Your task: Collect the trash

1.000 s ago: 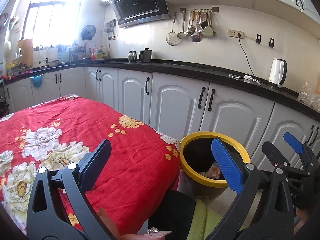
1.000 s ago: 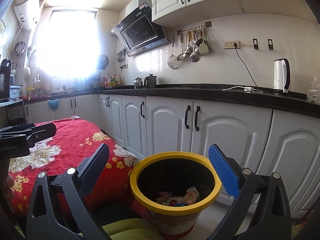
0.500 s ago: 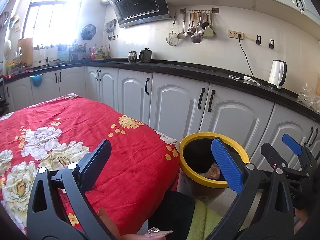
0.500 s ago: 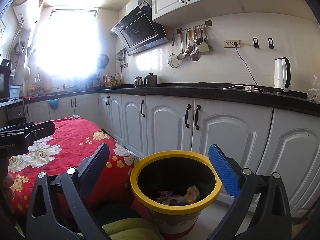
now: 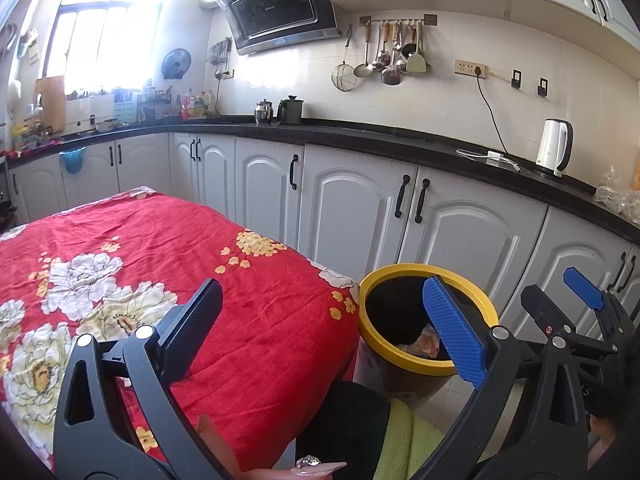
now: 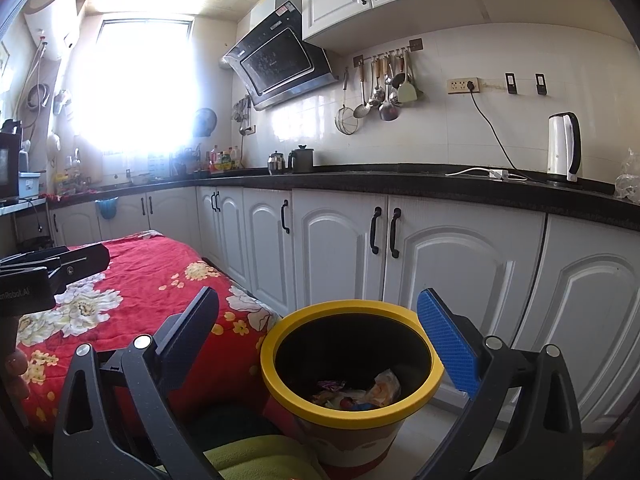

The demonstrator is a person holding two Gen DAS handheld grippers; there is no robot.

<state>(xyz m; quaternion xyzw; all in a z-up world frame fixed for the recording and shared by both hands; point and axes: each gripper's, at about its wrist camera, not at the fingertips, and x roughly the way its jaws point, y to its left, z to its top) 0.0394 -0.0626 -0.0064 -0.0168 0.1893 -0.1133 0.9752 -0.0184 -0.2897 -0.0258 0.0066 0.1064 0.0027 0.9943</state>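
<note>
Both hand-held grippers are released, jaws wide and empty. The left hand-held gripper (image 5: 320, 320) hangs over the edge of the red floral cloth (image 5: 160, 248). The right hand-held gripper (image 6: 316, 332) frames the round yellow-rimmed bin (image 6: 352, 412), lower centre, crumpled wrappers (image 6: 360, 392) inside; bare floor runs along the white cabinets (image 6: 452, 264).

Wrinkled red cloth table cover (image 5: 168, 264); glossy yellow-rimmed plastic bin (image 6: 352, 408); glossy black countertop (image 6: 400, 184).
</note>
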